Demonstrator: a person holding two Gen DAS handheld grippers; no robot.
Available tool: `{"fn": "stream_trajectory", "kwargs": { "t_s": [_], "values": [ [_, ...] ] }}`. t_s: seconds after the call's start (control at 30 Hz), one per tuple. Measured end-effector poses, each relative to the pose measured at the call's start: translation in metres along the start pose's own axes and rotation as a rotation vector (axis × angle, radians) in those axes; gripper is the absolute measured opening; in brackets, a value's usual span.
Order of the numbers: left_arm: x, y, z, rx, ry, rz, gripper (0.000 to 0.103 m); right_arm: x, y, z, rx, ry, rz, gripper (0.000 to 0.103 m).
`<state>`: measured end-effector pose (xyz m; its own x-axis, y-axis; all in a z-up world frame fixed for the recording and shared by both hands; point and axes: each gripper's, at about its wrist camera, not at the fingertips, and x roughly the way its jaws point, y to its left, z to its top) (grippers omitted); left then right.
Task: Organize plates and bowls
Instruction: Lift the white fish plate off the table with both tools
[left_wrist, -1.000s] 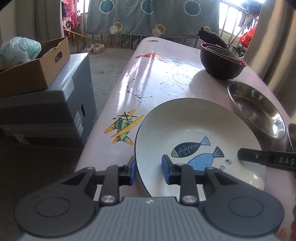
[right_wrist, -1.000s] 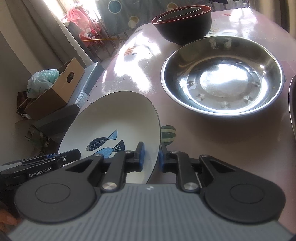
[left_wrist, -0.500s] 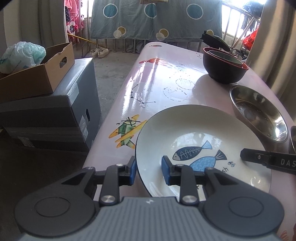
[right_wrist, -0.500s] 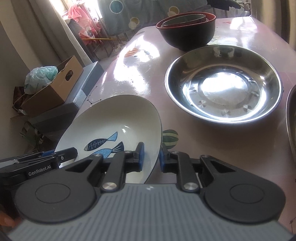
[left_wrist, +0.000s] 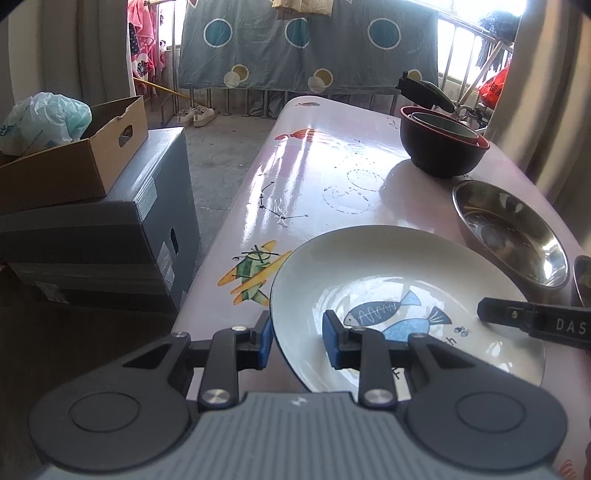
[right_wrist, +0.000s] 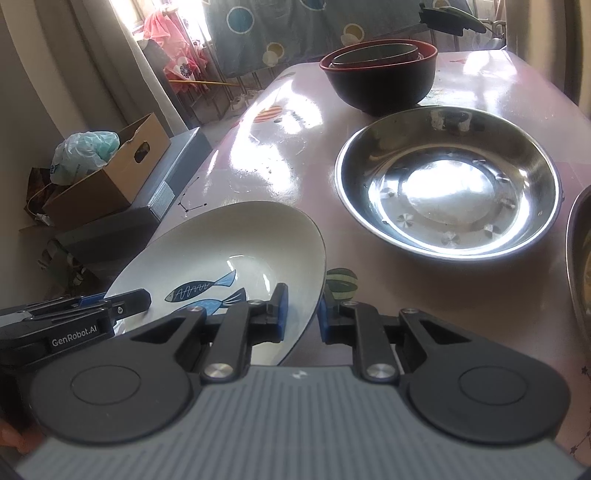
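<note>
Dish count on the table

There was one white fish plate (left_wrist: 388, 280), one full steel dish (right_wrist: 448, 181) plus the rim of a second (right_wrist: 580, 258), and nested dark bowls (right_wrist: 380, 74), at least three, stacked together.

left tongs (left_wrist: 297, 338): clamped, tilted down | right tongs (right_wrist: 302, 312): clamped, tilted down
</note>
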<state>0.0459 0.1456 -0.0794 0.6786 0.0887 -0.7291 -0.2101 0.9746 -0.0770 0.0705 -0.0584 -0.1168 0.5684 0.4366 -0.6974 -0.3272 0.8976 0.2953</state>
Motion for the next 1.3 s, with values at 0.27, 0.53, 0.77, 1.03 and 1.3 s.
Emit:
{"fn": "stream_trajectory", "kwargs": {
  "t_s": [0.27, 0.53, 0.77, 1.03, 1.3],
  "values": [
    [-0.007, -0.001, 0.001, 0.005, -0.018, -0.002, 0.030, -0.003, 0.001, 0.002, 0.005, 0.000, 0.000, 0.016],
    [-0.003, -0.001, -0.003, 0.004, 0.012, -0.014, 0.030, -0.005, 0.000, 0.001, 0.004, -0.003, 0.002, 0.016],
    [0.006, 0.005, -0.006, -0.012, 0.062, -0.050, 0.029, 0.004, -0.012, -0.003, 0.060, 0.031, 0.014, 0.016],
    [0.019, 0.009, 0.001, -0.026, 0.084, -0.083, 0.030, 0.010, -0.018, -0.006, 0.089, 0.038, 0.044, 0.016],
    [0.018, -0.002, -0.003, 0.020, 0.049, -0.042, 0.034, 0.015, -0.019, -0.004, 0.086, 0.019, 0.061, 0.019]
  ]
}}
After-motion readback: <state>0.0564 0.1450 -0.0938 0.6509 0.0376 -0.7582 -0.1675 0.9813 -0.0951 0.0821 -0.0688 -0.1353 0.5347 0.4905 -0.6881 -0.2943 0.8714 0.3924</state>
